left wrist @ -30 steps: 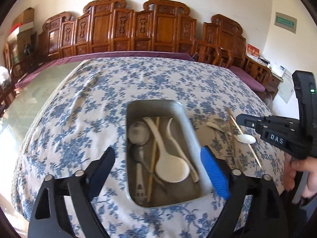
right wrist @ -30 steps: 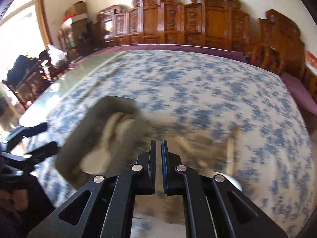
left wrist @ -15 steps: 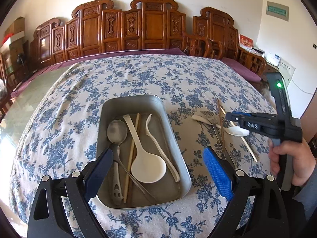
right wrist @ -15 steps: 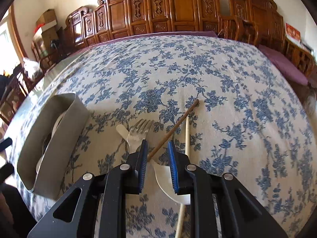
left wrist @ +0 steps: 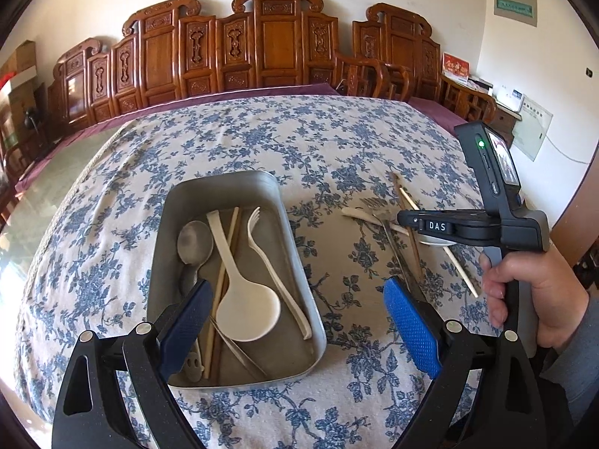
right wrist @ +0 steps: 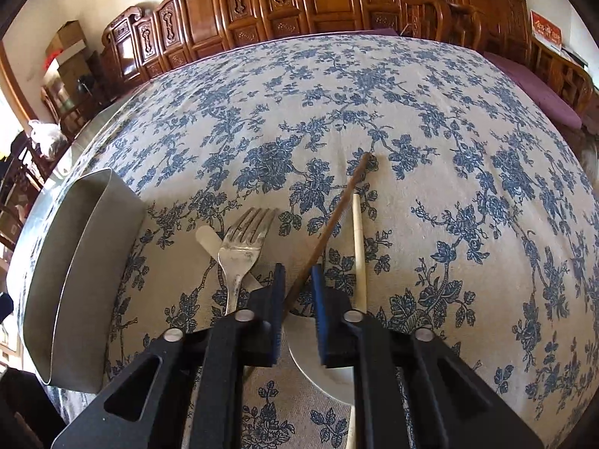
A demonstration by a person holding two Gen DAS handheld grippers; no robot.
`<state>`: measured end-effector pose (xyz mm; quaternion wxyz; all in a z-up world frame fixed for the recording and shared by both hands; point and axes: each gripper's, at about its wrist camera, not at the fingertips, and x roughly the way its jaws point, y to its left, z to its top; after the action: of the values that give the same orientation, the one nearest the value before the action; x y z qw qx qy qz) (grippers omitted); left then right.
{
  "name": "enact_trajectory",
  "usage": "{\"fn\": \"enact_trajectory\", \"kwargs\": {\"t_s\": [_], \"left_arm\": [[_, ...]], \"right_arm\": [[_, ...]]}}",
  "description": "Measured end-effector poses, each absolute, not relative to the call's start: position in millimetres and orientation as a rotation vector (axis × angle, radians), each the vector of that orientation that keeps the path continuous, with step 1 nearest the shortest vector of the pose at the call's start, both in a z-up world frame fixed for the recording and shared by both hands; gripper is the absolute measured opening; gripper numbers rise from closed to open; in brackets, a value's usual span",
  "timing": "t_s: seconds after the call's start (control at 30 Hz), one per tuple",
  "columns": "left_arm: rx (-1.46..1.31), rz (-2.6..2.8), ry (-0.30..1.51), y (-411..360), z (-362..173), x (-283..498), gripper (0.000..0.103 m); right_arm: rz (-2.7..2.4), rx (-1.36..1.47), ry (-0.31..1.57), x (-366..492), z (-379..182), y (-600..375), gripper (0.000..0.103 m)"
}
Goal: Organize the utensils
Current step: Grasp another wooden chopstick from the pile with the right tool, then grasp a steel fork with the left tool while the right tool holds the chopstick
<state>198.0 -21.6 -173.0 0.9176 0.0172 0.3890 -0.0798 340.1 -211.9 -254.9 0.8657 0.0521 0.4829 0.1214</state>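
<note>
A dark brown wooden chopstick (right wrist: pixel 329 228) lies between the right gripper (right wrist: pixel 297 288)'s narrow-set blue pads, which have just been closing on it; contact is unclear. Left of those jaws a tarnished steel fork (right wrist: pixel 243 247) rests. The left gripper (left wrist: pixel 295 321) hangs spread wide over the rectangular grey metal tray (left wrist: pixel 295 239).
</note>
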Motion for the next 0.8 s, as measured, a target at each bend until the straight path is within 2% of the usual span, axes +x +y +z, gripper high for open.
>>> {"fn": "enact_trajectory", "kwargs": {"t_s": [0.07, 0.5, 0.8], "left_arm": [[0.046, -0.159, 0.805, -24, -172, 197, 0.089], [0.096, -0.203, 0.842, -53, -163, 201, 0.089], [0.116, -0.262, 0.909, -91, -178, 227, 0.071]], "right_arm": [[0.263, 0.125, 1.004, 338, -252, -215, 0.006], [0.273, 0.13, 0.868, 320, -212, -250, 0.006], [0.251, 0.15, 0.844, 318, -207, -280, 0.006]]}}
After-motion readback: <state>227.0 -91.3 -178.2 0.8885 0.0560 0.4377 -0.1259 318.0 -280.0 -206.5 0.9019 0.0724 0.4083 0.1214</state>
